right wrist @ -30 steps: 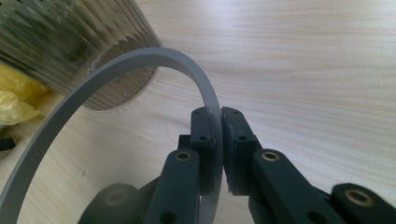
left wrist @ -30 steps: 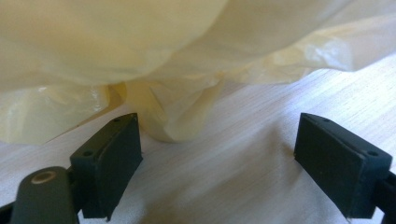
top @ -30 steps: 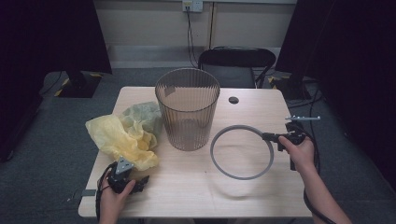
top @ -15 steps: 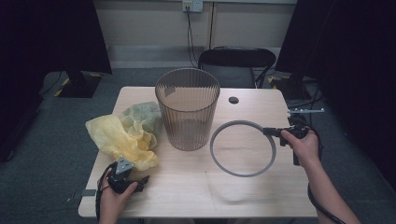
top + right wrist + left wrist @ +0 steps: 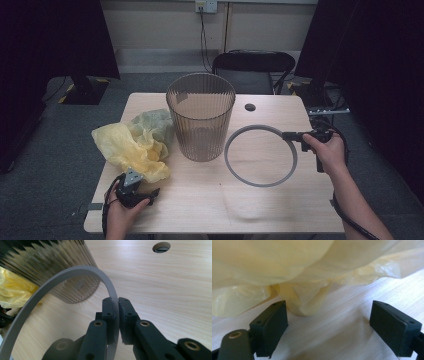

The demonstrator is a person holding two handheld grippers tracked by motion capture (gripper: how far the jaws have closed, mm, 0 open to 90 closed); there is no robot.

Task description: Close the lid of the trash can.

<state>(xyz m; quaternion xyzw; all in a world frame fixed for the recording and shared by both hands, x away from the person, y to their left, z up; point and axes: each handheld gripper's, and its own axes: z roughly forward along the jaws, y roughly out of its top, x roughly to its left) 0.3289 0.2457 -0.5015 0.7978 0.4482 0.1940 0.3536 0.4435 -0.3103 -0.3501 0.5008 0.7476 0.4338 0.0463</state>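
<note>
On the tabletop [image 5: 200, 200] there was one ribbed bin [image 5: 200, 117], one grey ring [image 5: 260, 155], one crumpled yellow bag [image 5: 132, 147], plus two tools: left tool [image 5: 142, 186], right tool [image 5: 287, 135]. One chair [image 5: 253, 67] stood behind.

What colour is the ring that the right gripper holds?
The ring is plain grey, best seen in the right gripper view, pinched between the right gripper jaws.

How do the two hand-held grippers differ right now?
The left hand-held gripper has its jaws spread wide, gripping nothing, beside the crumpled yellow plastic bag. The right hand-held gripper has its jaws shut on the thin grey plastic ring. Both have black jaws and are over the pale wooden table.
</note>
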